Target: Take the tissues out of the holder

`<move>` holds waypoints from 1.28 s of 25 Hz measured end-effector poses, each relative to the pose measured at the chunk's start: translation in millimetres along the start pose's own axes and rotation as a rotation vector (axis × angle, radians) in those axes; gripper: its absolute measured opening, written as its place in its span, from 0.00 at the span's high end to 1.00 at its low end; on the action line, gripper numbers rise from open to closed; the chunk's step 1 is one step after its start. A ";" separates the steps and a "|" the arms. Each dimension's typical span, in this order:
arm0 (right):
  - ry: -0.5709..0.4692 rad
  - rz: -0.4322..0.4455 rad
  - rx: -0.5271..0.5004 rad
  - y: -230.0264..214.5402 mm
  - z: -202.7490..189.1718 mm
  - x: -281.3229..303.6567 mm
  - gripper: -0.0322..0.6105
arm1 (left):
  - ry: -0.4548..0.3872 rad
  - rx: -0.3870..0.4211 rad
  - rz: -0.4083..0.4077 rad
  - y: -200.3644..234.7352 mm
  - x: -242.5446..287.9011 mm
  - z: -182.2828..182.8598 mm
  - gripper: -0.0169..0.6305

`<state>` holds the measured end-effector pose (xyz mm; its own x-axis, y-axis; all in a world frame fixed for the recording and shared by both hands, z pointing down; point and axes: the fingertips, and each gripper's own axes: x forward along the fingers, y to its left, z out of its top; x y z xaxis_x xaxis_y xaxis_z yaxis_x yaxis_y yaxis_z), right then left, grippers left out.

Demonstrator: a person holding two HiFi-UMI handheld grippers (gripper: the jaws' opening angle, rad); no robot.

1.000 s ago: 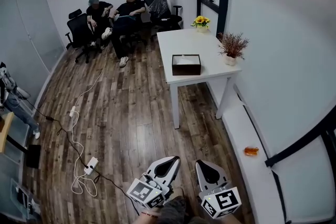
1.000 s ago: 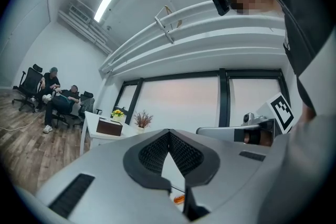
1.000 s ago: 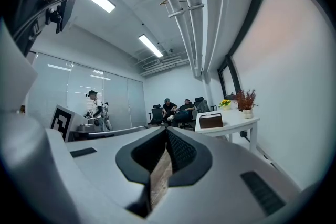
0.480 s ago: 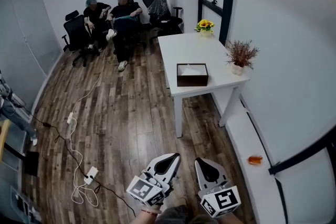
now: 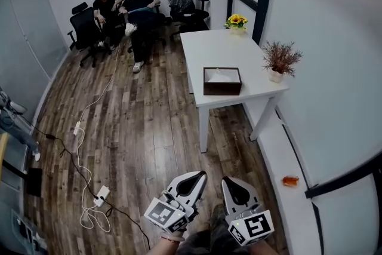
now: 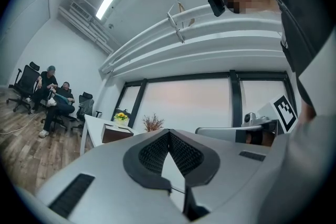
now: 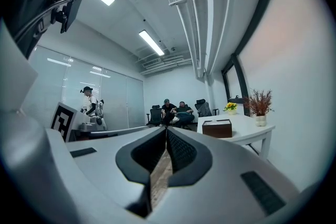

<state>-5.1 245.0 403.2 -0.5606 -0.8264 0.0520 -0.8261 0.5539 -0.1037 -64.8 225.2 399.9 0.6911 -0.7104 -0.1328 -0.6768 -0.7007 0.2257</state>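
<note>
The left claw (image 5: 194, 177) and right claw (image 5: 230, 181) were seen closed and empty. The holder (image 5: 222, 88), placed near the tabletop (image 5: 212, 48) front edge, could be dragged off with the tissues (image 5: 221, 74).

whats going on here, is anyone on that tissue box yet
Not yet. A person holds a two-jaw gripper in each hand; the left gripper and the right gripper are both shut and empty, low over the wood-plank floor. The dark brown box-shaped tissue holder sits on the white table across the room, with the white tissues inside it, untouched. Two people sit on black office chairs by the far wall.
</note>
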 end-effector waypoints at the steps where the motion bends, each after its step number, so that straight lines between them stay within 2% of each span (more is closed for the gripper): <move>1: 0.000 -0.001 0.001 -2.3 0.4 4.1 0.94 | -0.001 0.003 -0.002 2.3 3.0 -0.2 0.96; 9: -0.010 -0.002 -0.010 -35.4 6.6 46.2 0.94 | -0.011 0.045 0.008 32.2 43.2 3.8 0.96; 16: 0.013 -0.064 0.005 -81.8 4.4 72.8 0.94 | -0.001 0.049 0.010 56.2 83.5 4.1 0.96; 19: 0.014 -0.063 0.028 -96.1 2.6 83.1 0.94 | -0.005 0.040 0.013 66.8 98.4 3.6 0.96; 24: 0.016 -0.053 0.003 -119.7 6.6 104.8 0.94 | 0.019 0.033 0.018 83.5 125.6 -1.9 0.96; 32: 0.009 -0.029 -0.012 -152.3 16.5 139.2 0.94 | 0.002 0.050 0.014 107.8 169.9 2.2 0.96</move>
<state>43.6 43.9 409.8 -0.5372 -0.8410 0.0640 -0.8424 0.5312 -0.0900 -20.9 28.8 399.6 0.6822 -0.7198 -0.1280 -0.6981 -0.6934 0.1787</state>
